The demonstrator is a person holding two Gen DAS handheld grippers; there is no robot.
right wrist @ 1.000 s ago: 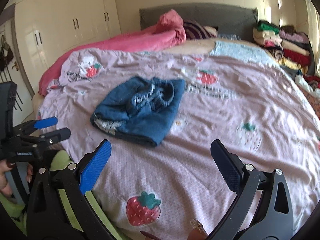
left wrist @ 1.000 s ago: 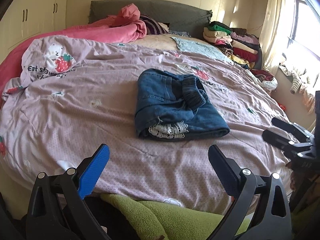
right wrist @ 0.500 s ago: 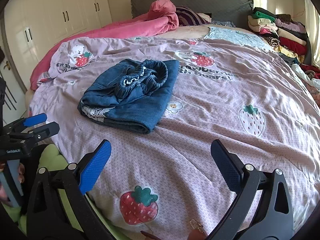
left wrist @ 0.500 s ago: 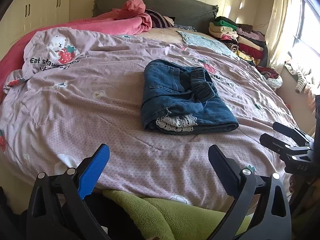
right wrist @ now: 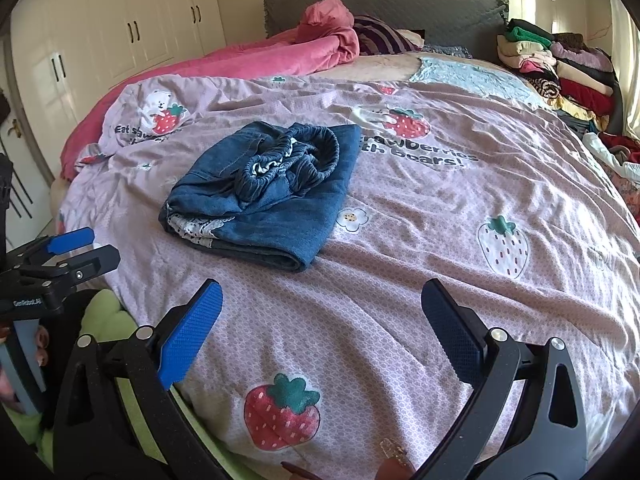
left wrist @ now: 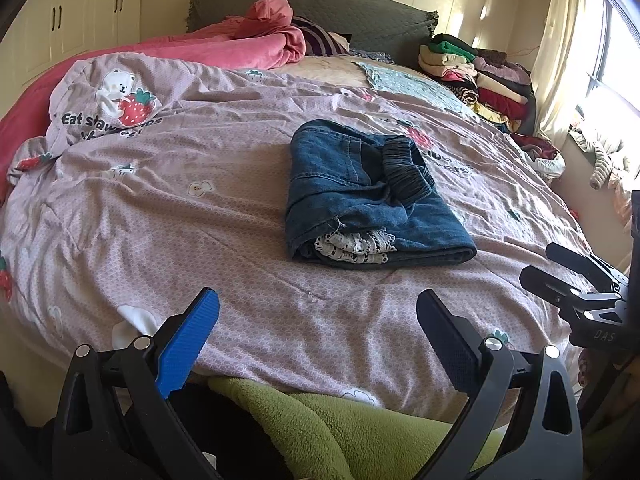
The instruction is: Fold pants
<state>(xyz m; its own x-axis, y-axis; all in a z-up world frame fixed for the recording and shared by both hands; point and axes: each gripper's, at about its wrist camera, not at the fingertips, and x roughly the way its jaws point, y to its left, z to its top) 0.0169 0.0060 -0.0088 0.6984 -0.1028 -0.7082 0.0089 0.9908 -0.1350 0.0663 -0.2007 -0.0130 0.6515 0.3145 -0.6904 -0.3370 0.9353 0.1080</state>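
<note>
Blue denim pants (left wrist: 368,196) (right wrist: 264,196) lie folded in a thick bundle on the lilac strawberry quilt (left wrist: 200,220) (right wrist: 440,220), elastic waistband on top and a white lace hem peeking out at the near edge. My left gripper (left wrist: 316,332) hovers open over the quilt's near edge, well short of the pants, nothing between its fingers. My right gripper (right wrist: 320,320) is open too, low over the quilt to the right of the bundle. Each gripper shows in the other's view: the right gripper (left wrist: 560,272), the left gripper (right wrist: 84,248).
A pink blanket (left wrist: 248,44) is heaped by the grey headboard (right wrist: 400,4). Stacked folded clothes (left wrist: 480,76) (right wrist: 560,64) line the bed's far right side. A green fleece (left wrist: 340,432) hangs below the near edge. White wardrobes (right wrist: 120,40) stand on the left.
Both cameras have tilted and shifted slightly, so the pants sit a little lower and nearer in view. The pants stay put and both grippers stay open.
</note>
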